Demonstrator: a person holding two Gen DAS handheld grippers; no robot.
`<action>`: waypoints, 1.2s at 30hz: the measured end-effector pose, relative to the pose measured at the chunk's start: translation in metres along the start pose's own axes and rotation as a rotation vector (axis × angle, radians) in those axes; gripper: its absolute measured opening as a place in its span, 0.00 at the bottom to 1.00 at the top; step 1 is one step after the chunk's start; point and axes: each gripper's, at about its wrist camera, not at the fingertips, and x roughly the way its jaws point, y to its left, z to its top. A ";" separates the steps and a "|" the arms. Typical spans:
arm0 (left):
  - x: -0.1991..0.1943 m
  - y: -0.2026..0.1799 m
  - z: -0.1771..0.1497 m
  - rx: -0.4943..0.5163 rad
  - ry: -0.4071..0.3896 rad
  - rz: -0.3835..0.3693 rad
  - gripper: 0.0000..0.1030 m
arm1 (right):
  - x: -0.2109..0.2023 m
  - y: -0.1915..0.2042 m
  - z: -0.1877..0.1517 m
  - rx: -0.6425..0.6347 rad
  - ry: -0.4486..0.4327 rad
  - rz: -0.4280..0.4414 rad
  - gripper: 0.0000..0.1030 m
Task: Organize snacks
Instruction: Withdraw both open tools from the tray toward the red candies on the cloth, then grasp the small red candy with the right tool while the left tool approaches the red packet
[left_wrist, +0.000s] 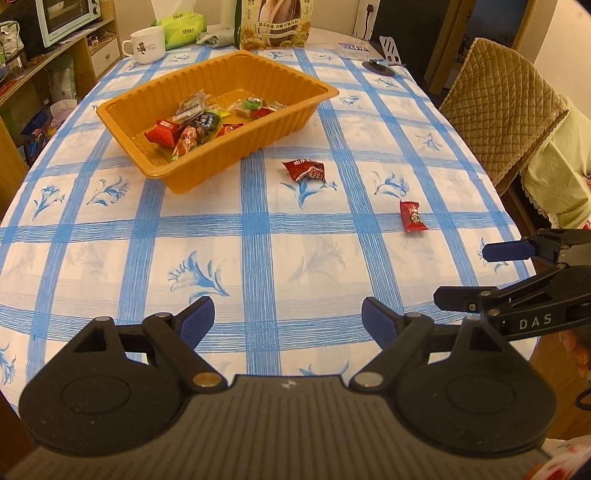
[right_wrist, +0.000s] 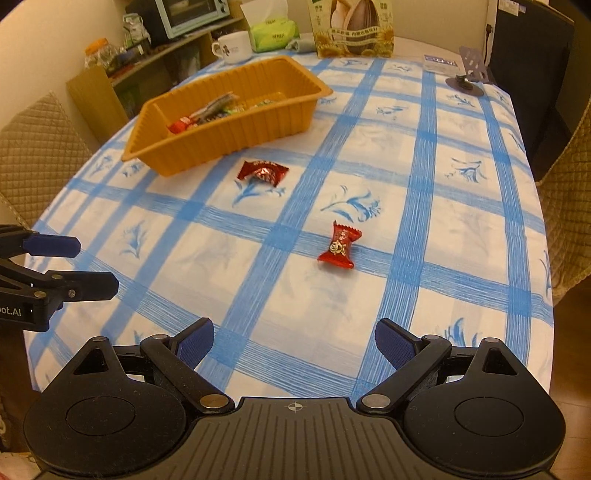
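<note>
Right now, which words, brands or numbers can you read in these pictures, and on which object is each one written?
"DAS": on the side of the right gripper.
"ot.AI", start cut off by the picture edge: on the side of the left gripper.
Sunflower seed bag: Chinese print, too small to read.
Two red candy wrappers: print too blurred.
White mug, green tissue pack: print unreadable.

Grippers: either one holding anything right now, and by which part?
Nothing is held. Left gripper and right gripper are both open over bare tablecloth. Two red snack packets lie loose beside the orange tray.
</note>
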 end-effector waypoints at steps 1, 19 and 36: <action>0.001 -0.001 0.000 0.003 0.000 0.002 0.83 | 0.001 0.001 0.000 -0.008 0.001 -0.003 0.91; 0.027 0.007 0.011 0.008 0.019 0.031 0.83 | 0.020 0.014 0.018 -0.031 -0.018 -0.010 0.90; 0.039 0.017 0.021 0.011 0.007 0.040 0.83 | 0.045 -0.007 0.031 0.027 -0.084 -0.099 0.48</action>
